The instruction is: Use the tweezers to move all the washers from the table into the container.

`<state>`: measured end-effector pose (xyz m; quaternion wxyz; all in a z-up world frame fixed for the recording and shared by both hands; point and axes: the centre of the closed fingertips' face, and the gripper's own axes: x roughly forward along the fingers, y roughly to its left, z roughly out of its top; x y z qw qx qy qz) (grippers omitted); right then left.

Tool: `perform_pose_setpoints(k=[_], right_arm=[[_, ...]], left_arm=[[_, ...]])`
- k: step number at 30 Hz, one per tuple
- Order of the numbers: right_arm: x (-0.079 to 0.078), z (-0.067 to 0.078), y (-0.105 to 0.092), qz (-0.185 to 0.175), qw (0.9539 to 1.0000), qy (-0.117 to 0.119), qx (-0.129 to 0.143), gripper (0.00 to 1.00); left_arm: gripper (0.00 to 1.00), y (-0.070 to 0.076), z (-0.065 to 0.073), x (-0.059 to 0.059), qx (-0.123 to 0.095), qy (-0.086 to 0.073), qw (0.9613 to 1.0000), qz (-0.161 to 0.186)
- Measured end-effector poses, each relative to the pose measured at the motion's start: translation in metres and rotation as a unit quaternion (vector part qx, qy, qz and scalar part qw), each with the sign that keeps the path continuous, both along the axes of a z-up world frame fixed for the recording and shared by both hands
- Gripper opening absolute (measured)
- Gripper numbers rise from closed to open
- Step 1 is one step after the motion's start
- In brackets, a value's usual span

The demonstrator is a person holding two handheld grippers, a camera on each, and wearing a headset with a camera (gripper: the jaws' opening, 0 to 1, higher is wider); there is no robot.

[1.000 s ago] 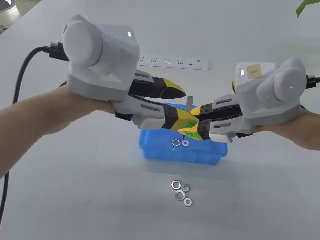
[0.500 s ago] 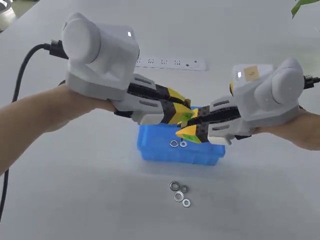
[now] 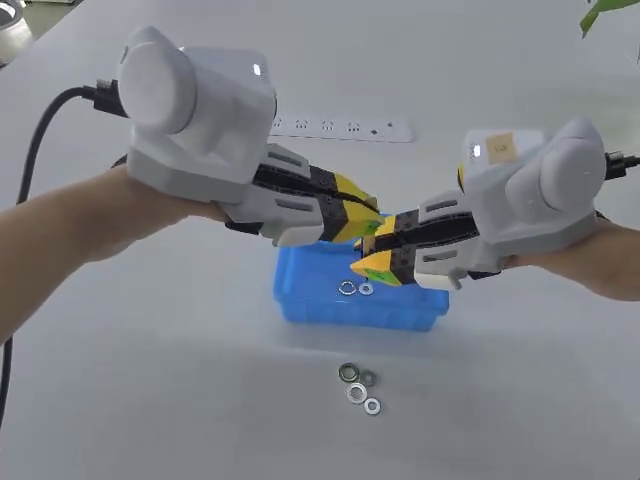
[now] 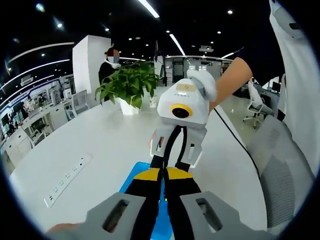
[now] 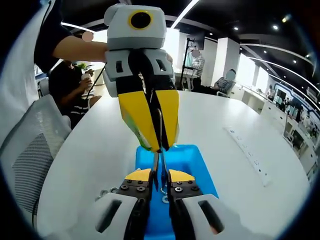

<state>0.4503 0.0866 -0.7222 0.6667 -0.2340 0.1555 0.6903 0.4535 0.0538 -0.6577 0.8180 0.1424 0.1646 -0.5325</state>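
Above the blue plastic container (image 3: 320, 305), your left gripper (image 3: 374, 213) and right gripper (image 3: 364, 256) both pinch the thin metal tweezers (image 5: 159, 170) in narrow jaws, so a mistimed release could drop them.

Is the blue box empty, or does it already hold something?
Not empty: two washers lie inside the blue container, seen in the head view.

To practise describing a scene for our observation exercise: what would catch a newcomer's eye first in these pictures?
The left gripper and right gripper meet tip to tip above the blue container, apparently both pinching thin metal tweezers. Two washers lie in the container, and four loose washers sit clustered on the white table in front of it.
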Motion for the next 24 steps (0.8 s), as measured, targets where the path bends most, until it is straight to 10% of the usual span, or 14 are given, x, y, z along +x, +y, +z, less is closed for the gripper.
perform_pose_setpoints(k=[24], right_arm=[[0.013, 0.007, -0.029, -0.064, 0.9979, 0.005, -0.012, 0.38]], left_arm=[[0.06, 0.005, 0.012, -0.001, 0.01, -0.026, 0.9996, 0.005]])
